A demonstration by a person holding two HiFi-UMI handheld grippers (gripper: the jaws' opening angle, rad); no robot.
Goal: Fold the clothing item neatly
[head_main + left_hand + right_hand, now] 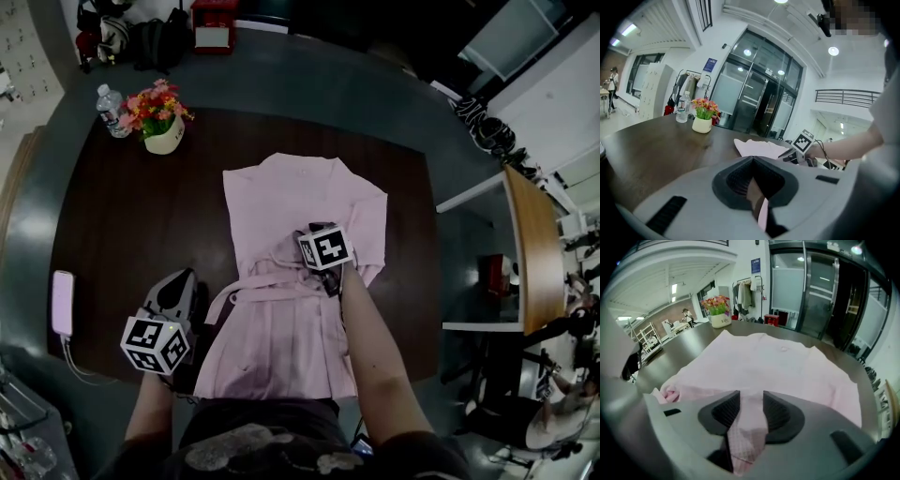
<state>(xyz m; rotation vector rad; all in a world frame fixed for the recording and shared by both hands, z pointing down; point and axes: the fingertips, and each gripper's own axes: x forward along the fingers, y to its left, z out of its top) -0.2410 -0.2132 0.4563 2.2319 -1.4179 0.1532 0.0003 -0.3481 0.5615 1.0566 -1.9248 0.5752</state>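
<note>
A pale pink garment (pixel 300 197) with a tie belt (pixel 272 281) lies flat on the dark brown table (pixel 131 216), collar away from me. My right gripper (pixel 319 251) hangs over its middle, pointing steeply down. Its jaws stand open, and a strip of the pink cloth (pixel 749 427) lies between the pads. A bunched fold (pixel 670 392) sits just left of it. My left gripper (pixel 178 281) stays over the table beside the garment's lower left edge, jaws shut. A thin pink sliver (pixel 762 213) shows low in their slit. From there I see the garment (pixel 757 147) and the right gripper (pixel 799 152).
A white pot of flowers (pixel 161 127) and a water bottle (pixel 110 111) stand at the table's far left corner. A pink phone on a cable (pixel 63 302) lies at the left edge. Another table (pixel 530 253) stands to the right; bags (pixel 159 37) sit on the floor behind.
</note>
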